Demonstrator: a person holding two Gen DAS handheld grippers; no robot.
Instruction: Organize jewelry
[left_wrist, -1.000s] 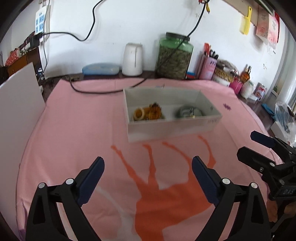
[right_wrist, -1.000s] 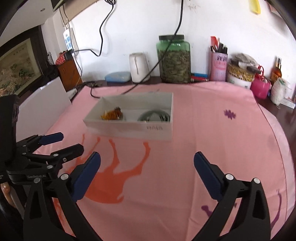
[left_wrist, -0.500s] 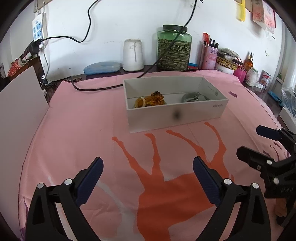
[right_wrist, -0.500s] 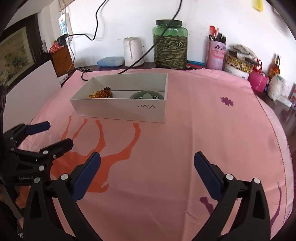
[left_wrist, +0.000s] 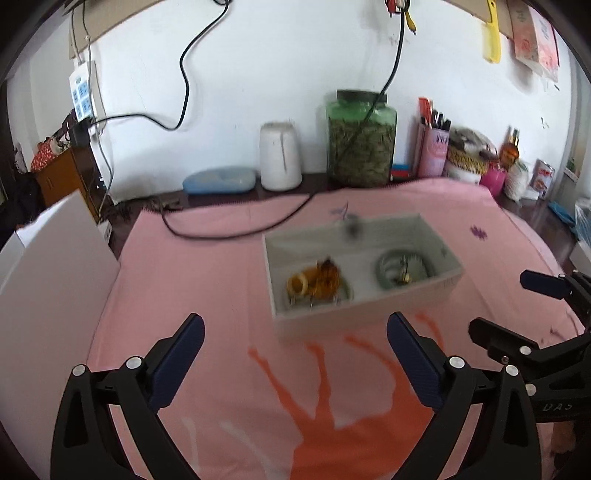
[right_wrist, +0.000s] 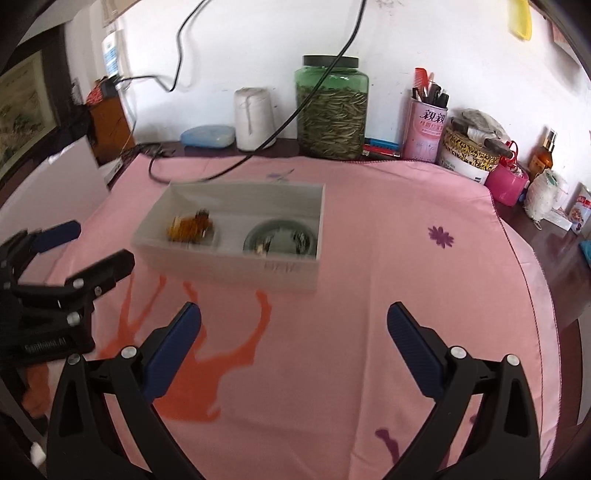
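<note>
A white open box (left_wrist: 373, 312) (right_wrist: 236, 267) sits on the pink cloth. Inside lie amber and gold jewelry (left_wrist: 317, 282) (right_wrist: 192, 229) on the left and a green bangle with small pieces (left_wrist: 404, 266) (right_wrist: 280, 238) on the right. My left gripper (left_wrist: 295, 362) is open and empty, above the cloth in front of the box. My right gripper (right_wrist: 293, 343) is open and empty, in front of the box's right part. Each gripper shows at the edge of the other's view, the right one (left_wrist: 532, 314) and the left one (right_wrist: 70, 254).
A green jar (left_wrist: 360, 140), a white cup (left_wrist: 280, 160), a blue case (left_wrist: 219, 181), a pink pen holder (right_wrist: 424, 129) and tins stand along the back wall. A black cable (left_wrist: 236, 230) crosses the cloth behind the box. A white board (left_wrist: 48, 280) stands at the left.
Both grippers have risen and tilted down, so the views now look down into the box. Both stay open and empty. The box has not moved.
</note>
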